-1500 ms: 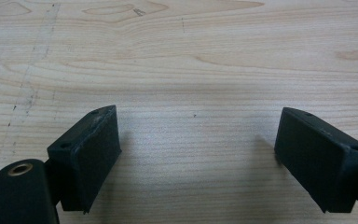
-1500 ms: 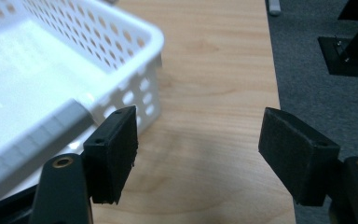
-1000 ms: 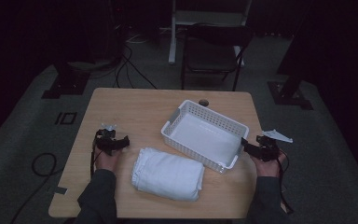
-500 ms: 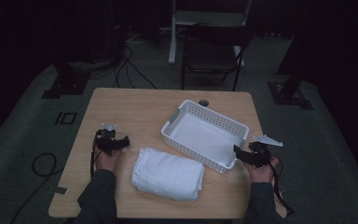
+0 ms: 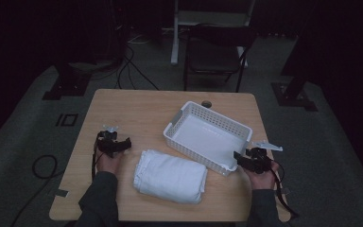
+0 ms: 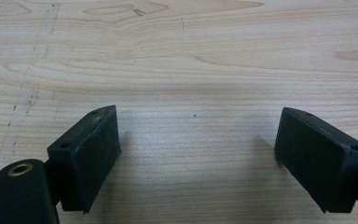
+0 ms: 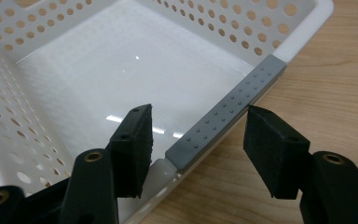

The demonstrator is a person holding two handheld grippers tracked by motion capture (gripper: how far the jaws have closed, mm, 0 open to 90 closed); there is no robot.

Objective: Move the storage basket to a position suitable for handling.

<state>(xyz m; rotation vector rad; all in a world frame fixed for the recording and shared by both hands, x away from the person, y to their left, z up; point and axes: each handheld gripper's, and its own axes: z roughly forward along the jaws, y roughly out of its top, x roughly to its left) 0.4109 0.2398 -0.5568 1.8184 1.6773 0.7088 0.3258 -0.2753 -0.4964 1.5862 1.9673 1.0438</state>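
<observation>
At the near right corner of the white basket (image 5: 208,137), we are bringing our right gripper (image 7: 198,149) over the rim, one finger inside the wall and one outside, straddling the grey handle strip (image 7: 226,119). These fingers have just been closing, yet a gap is showing on both sides of the strip, so nothing is pinched. The basket is sitting on the table (image 5: 137,109), toward its right half, with a folded white towel (image 5: 170,176) lying just in front of it. Our left gripper (image 6: 198,158) is resting over bare wood near the left edge, its fingers spread wide around nothing. To grip well, we are probably wanting to slide a little deeper so the pads cover the middle of the grey strip, keep them square to the wall, and close evenly, so the light basket is not twisting or skidding toward the towel.
</observation>
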